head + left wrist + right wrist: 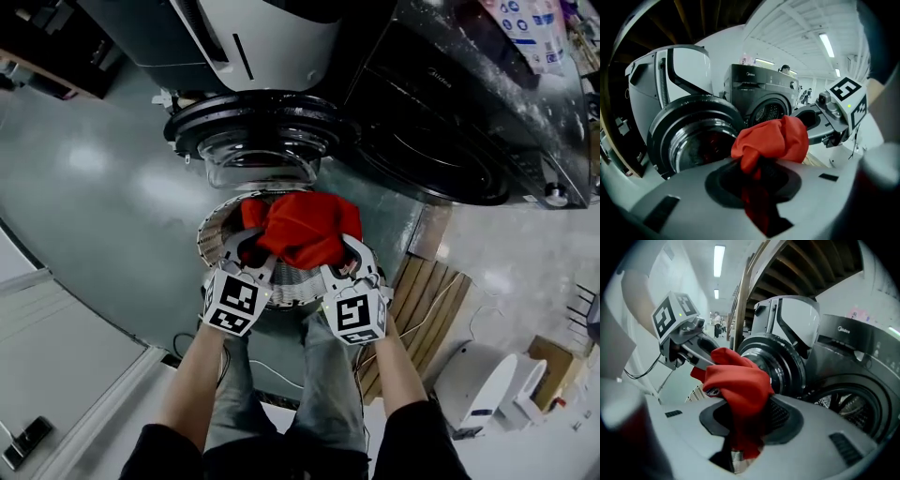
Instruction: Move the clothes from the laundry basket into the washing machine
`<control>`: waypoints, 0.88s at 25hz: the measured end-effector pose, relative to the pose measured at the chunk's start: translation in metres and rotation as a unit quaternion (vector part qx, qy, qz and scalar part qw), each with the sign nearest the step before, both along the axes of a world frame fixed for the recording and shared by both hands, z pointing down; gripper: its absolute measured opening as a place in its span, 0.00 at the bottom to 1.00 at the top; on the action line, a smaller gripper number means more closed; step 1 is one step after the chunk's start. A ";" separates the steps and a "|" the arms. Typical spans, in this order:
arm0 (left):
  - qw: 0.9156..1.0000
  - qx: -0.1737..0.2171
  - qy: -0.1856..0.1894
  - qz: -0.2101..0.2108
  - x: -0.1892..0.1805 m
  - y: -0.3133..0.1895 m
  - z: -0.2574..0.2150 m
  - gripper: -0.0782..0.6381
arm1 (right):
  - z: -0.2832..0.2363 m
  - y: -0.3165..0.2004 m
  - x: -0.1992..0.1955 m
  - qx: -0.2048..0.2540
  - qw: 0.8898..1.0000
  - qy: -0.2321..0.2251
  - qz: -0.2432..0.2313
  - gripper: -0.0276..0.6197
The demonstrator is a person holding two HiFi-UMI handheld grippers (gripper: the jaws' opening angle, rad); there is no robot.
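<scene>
I hold one red cloth (302, 228) with both my tools. My left gripper (251, 251) is pinched tight on its left end. My right gripper (349, 258) is pinched tight on its right end. In each gripper view I can see red cloth squeezed between the jaws and poking out past them.

The cloth is up in the air, just over the laundry basket (211, 234). The basket is right in front of my legs. The cloth is not touching the floor. I cannot tell if its bottom touches the basket.

The white washing machine (272, 37) is on the far side of the basket, straight ahead of my hands. Its round door (258, 141) is between the basket and the machine, and I think it is swung open, because the glass bump faces me. I cannot see the hole the clothes go into. A dark machine (450, 112) stands to the right of the white one.

The cloth stretches from left to right between my two hands. Both hands are about the same way from the white machine, so neither one is nearer. I think the cloth has to go far and forward, past the door.

The cloth is bright red, soft and all bunched up, with folds and a puffy lump in the middle. I think it will flop and hang down.
</scene>
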State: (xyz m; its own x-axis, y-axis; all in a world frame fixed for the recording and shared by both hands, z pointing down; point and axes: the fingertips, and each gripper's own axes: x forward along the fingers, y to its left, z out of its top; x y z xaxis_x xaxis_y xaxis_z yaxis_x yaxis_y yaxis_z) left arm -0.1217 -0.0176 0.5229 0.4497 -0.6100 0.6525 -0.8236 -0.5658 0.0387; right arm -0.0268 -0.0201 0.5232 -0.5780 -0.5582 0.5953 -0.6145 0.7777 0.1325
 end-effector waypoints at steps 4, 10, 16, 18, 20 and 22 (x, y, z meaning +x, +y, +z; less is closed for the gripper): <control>1.000 0.028 0.012 -0.006 0.013 -0.008 -0.049 0.24 | -0.047 -0.008 0.013 0.017 0.999 -0.028 0.020 0.26; 0.996 0.077 0.032 -0.011 0.042 -0.022 -0.122 0.24 | -0.123 -0.021 0.042 0.049 0.992 -0.095 0.061 0.26; 0.991 0.123 0.044 -0.010 0.084 -0.025 -0.202 0.24 | -0.200 -0.025 0.086 0.076 0.983 -0.149 0.081 0.26; 0.989 0.135 0.057 -0.013 0.100 -0.026 -0.227 0.24 | -0.227 -0.026 0.103 0.085 0.980 -0.161 0.085 0.27; 0.987 0.146 0.067 -0.013 0.113 -0.031 -0.248 0.24 | -0.251 -0.032 0.118 0.094 0.976 -0.174 0.094 0.27; 0.985 0.155 0.077 -0.011 0.121 -0.038 -0.269 0.24 | -0.273 -0.038 0.129 0.105 0.971 -0.188 0.106 0.27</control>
State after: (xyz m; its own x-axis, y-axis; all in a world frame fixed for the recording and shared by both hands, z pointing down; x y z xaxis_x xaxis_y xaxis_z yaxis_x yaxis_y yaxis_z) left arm -0.0005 -0.0555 0.2541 0.5132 -0.7796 0.3589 -0.8336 -0.5523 -0.0079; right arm 0.1021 -0.0586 0.2498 -0.5906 -0.7749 0.2254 -0.7939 0.6079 0.0098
